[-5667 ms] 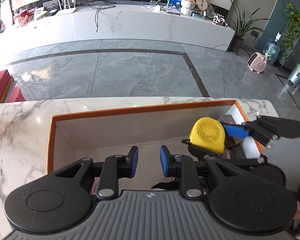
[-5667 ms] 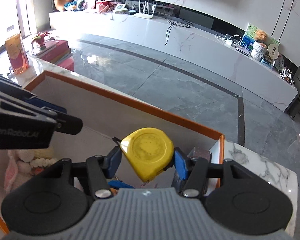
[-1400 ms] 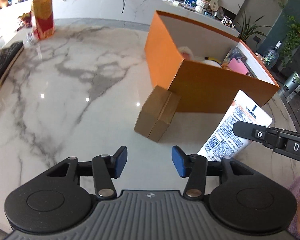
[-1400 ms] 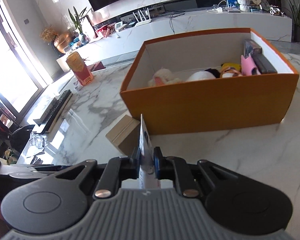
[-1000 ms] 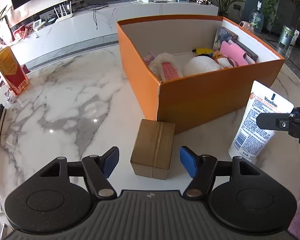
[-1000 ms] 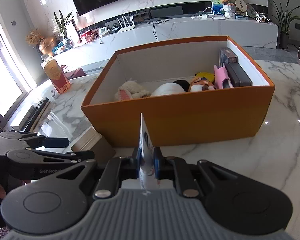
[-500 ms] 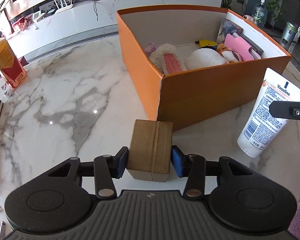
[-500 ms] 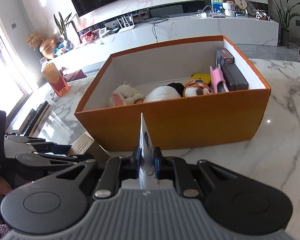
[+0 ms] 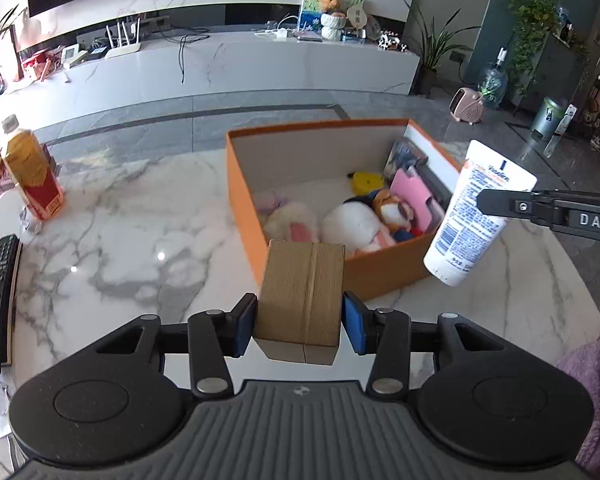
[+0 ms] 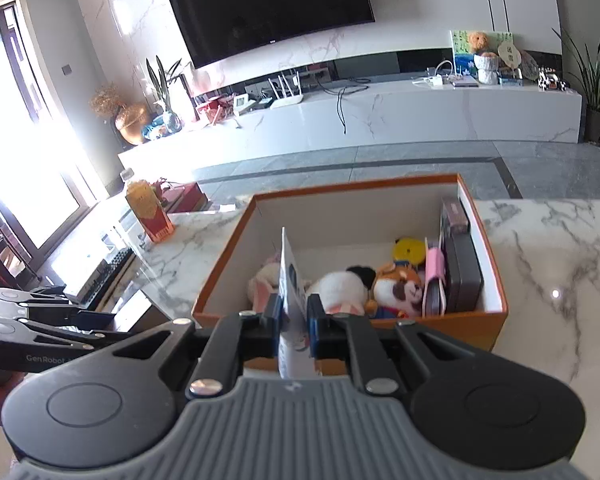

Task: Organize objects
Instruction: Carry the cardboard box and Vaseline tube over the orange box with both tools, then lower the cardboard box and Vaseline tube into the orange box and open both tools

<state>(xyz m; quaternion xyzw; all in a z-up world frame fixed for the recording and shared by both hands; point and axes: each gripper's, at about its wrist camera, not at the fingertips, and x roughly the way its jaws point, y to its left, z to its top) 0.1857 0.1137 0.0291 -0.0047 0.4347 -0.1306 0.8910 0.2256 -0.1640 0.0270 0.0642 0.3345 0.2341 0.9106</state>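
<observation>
Left wrist view: left gripper [image 9: 300, 322] has its jaws clamped on a small cardboard box [image 9: 302, 296], blue pads pressing its two side faces; the carton rides clear of the marble counter [image 9: 120, 232], just short of the near wall of the orange box [image 9: 240, 200]. At about 2 o'clock the right gripper [image 9: 500, 204] carries a white lotion tube [image 9: 478, 212], tilted, cap end down, beside the orange box's near right corner. Right wrist view: right gripper [image 10: 294, 320], jaws closed on the lotion tube [image 10: 290, 280], seen edge-on, with the orange box [image 10: 496, 316] open directly ahead at 12 o'clock. Inside: plush toys [image 10: 396, 286] along the near wall, a yellow tape measure [image 10: 410, 250] behind them, a pink case and dark flat cases standing against the right wall at 2 o'clock. Far left floor of the bin looks bare. Off at 10 o'clock, a bottle with a red-and-yellow label [image 9: 30, 176] stands on the counter, well apart. Judgement: transport step, both items lifted and heading for the bin. Next move calls for raising each load above the rim, carrying it forward over free floor space, then releasing. Two grippers converging on one opening; staggering them would avoid a clash.
</observation>
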